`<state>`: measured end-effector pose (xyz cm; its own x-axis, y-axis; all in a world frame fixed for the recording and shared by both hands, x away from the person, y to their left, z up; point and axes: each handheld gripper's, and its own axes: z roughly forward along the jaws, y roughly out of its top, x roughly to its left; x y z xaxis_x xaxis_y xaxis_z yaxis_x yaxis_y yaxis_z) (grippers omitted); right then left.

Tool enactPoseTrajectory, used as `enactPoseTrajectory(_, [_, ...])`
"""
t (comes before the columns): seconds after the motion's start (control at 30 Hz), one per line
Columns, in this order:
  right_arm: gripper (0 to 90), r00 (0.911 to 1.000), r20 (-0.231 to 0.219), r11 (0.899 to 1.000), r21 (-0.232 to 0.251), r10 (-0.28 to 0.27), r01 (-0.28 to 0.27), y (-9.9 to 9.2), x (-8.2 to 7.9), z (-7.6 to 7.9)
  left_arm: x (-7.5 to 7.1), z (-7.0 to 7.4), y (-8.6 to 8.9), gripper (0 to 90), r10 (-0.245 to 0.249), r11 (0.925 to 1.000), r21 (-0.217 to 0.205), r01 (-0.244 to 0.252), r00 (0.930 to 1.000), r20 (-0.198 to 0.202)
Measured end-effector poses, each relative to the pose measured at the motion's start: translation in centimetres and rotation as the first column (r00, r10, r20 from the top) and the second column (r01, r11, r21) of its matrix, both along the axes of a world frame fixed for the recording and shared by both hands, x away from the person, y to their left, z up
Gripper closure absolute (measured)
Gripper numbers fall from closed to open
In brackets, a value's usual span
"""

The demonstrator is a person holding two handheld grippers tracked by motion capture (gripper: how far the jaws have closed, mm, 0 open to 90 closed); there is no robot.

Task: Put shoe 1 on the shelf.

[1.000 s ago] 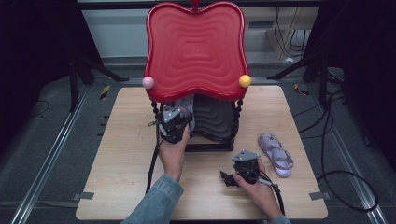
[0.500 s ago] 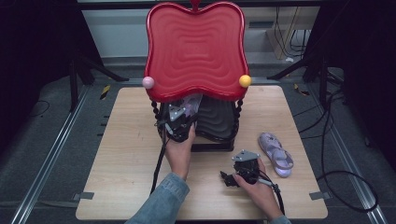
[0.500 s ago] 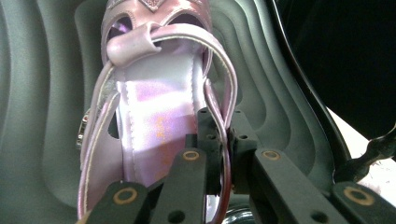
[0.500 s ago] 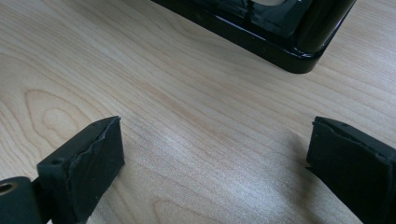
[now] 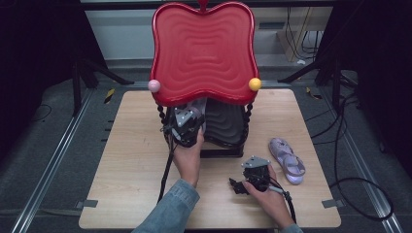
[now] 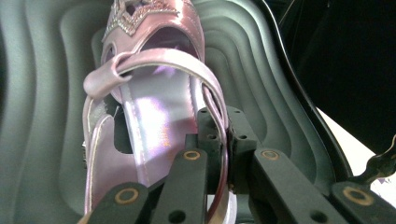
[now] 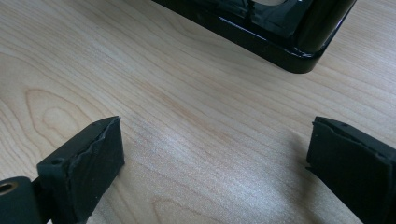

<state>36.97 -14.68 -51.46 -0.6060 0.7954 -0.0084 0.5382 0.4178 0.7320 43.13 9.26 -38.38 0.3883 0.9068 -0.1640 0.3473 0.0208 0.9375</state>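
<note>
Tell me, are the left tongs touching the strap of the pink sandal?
Touching. In the left gripper view, the left tongs are shut on the strap of the pink sandal, pinching it between the black jaws.

Rippled red shelf top (image 5: 203, 51), glittery lilac sandal (image 6: 154, 107), black tongs (image 6: 219, 154)

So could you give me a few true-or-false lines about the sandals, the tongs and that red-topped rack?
1. The left tongs pinch a strap of a pink sandal. True.
2. That sandal lies on the bare table. False: it is on the rack's dark wavy lower shelf.
3. The right tongs are shut on a shoe. False: they stand open over the wooden table.
4. A second sandal lies on the table, right of the rack. True.
</note>
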Motion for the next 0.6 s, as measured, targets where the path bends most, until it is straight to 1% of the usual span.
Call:
enactPoseTrajectory(0.03, [4.3,1.0,-0.001,1.0,0.0,-0.001,0.001,0.0,0.0,0.0,-0.1,0.1,0.1,86.5,0.004,1.0,0.002,-0.004,1.0,0.004])
enactPoseTrajectory(0.07, [4.3,1.0,0.0,1.0,0.0,0.0,0.0,0.0,0.0,0.0,-0.4,0.2,0.2,86.5,0.022,0.9997,0.007,-0.022,0.9995,0.021])
enactPoseTrajectory(0.1, [4.3,1.0,0.0,1.0,0.0,0.0,0.0,0.0,0.0,0.0,-0.4,0.2,0.2,86.5,0.022,0.9997,0.007,-0.022,0.9995,0.021])
enactPoseTrajectory(0.13, [4.3,1.0,0.001,1.0,-0.001,0.0,0.0,0.0,0.0,0.0,-0.4,0.3,0.3,86.5,0.027,0.9995,0.012,-0.027,0.999,0.034])
enactPoseTrajectory(0.2, [4.3,1.0,0.001,1.0,-0.001,0.0,0.0,0.0,0.0,0.0,-0.5,0.5,0.4,86.5,0.032,0.9993,0.016,-0.033,0.9984,0.046])
enactPoseTrajectory(0.27, [4.3,1.0,0.001,1.0,-0.001,0.0,0.0,0.0,0.0,0.0,-0.3,0.6,0.5,86.5,0.027,0.9995,0.017,-0.028,0.999,0.035])
enactPoseTrajectory(0.3, [4.3,1.0,-0.001,1.0,0.001,0.0,0.0,0.0,0.0,0.0,-0.2,0.5,0.5,86.5,0.024,0.9997,0.009,-0.024,0.9996,0.016])
enactPoseTrajectory(0.37, [4.3,1.0,-0.001,1.0,0.001,0.0,0.0,0.0,0.0,0.0,0.2,0.1,0.5,86.5,0.023,0.9997,0.004,-0.023,0.9997,-0.001])
enactPoseTrajectory(0.4, [4.3,1.0,0.001,1.0,-0.001,0.0,0.0,0.0,0.0,0.0,0.2,-0.2,0.2,86.5,0.023,0.9996,0.018,-0.023,0.9997,0.004])
enactPoseTrajectory(0.47, [4.3,1.0,-0.002,1.0,0.001,0.0,0.0,0.0,0.0,0.0,0.3,-0.4,0.2,86.4,0.021,0.9997,0.014,-0.021,0.9998,0.004])
enactPoseTrajectory(0.5, [4.3,1.0,0.001,1.0,0.0,0.001,-0.001,0.0,0.0,0.0,0.3,-0.6,0.1,86.4,0.023,0.9997,-0.005,-0.023,0.9997,-0.004])
enactPoseTrajectory(0.57, [4.3,1.0,0.0,1.0,0.0,0.0,0.0,0.0,0.0,0.0,0.6,-0.9,0.2,86.2,0.012,0.9988,-0.047,-0.013,0.9994,-0.032])
enactPoseTrajectory(0.6, [4.3,1.0,-0.002,1.0,0.001,0.0,0.0,0.0,0.0,0.0,0.8,-1.0,0.2,86.1,0.008,0.9981,-0.061,-0.011,0.9992,-0.039])
